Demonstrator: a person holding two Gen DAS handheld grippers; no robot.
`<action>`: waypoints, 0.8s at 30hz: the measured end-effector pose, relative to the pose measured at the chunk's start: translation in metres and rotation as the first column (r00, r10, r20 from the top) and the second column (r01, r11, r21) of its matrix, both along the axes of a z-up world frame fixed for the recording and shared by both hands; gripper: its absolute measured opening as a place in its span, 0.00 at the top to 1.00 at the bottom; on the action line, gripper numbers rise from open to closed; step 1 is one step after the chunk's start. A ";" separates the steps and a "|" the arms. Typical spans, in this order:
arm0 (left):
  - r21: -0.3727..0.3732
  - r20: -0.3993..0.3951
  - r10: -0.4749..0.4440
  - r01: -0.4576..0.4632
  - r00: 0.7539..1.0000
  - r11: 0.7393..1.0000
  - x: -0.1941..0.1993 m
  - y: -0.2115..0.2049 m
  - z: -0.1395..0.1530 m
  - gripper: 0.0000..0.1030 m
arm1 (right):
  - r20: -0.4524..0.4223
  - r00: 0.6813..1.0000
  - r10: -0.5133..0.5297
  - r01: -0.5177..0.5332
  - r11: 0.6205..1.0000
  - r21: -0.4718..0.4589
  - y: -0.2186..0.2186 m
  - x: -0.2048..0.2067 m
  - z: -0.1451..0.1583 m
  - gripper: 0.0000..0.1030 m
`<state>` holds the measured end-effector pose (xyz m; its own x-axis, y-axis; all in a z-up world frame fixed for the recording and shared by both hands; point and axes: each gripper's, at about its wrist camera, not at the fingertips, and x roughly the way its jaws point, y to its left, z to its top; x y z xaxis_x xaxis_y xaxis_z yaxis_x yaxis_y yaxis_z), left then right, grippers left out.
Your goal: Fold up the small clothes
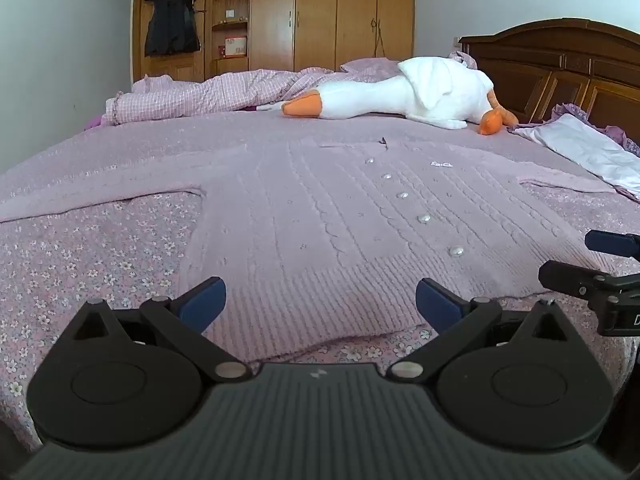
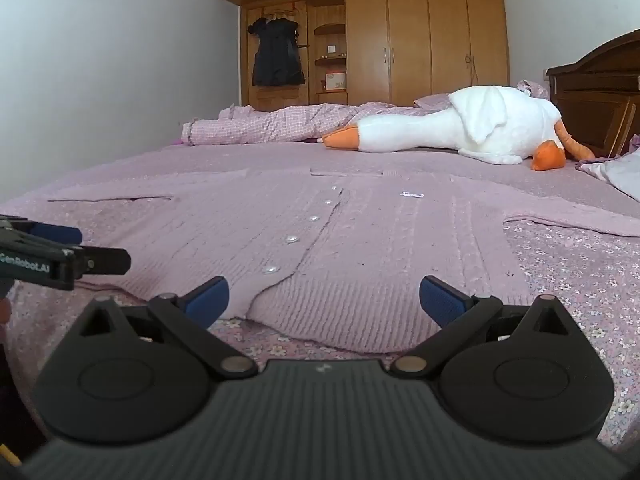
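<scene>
Bedroom scene: bed with a pink floral sheet fills both views, white walls, wooden wardrobe along the far wall with a dark garment hanging on its left section. Dark wooden headboard far right. Plush goose, white with orange beak and feet, lies across the far side of the bed next to a rumpled checked duvet. Pale pillow at right, near the headboard.

Pink knit cardigan is spread flat on the sheet, front up, sleeves out to left and right, row of clear buttons running from hem toward the neckline. Hem is the near edge, facing both grippers.

Left gripper: jaws wide apart, holding nothing. Blue fingertips hover over the ribbed hem, left of the button line; hem's near edge sits just ahead of the gripper body. Contact with the knit can't be confirmed from this angle.

Right gripper: jaws also spread wide, empty. Its span covers the hem right of the button placket; the bottom button sits just beyond its left fingertip. Placket opening at the hem gapes slightly, showing sheet underneath.

Each gripper shows at the edge of the other's view: right one at the right edge of the left wrist view, left one at the left edge of the right wrist view. They sit side by side along the hem, near each other, not touching.
</scene>
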<state>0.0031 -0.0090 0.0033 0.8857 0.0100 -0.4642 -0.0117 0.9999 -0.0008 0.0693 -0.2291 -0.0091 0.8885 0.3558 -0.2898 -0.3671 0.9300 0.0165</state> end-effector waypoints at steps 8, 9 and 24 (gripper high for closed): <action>-0.017 -0.004 -0.017 0.017 1.000 1.000 -0.006 0.009 -0.002 0.00 | -0.016 0.999 0.032 -0.032 0.999 0.010 0.003 0.003 -0.006 0.00; -0.019 -0.005 -0.016 0.016 1.000 1.000 -0.007 0.009 -0.002 0.00 | -0.017 0.999 0.034 -0.034 0.999 0.008 0.004 0.004 -0.005 0.00; -0.019 -0.018 -0.016 0.016 1.000 1.000 -0.005 0.008 -0.003 0.00 | -0.020 0.999 0.041 -0.041 0.999 0.008 0.003 0.004 -0.003 0.00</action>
<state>-0.0016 -0.0011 0.0000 0.8771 -0.0131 -0.4802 0.0044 0.9998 -0.0192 0.0730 -0.2261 -0.0122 0.8669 0.3943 -0.3049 -0.4046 0.9139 0.0314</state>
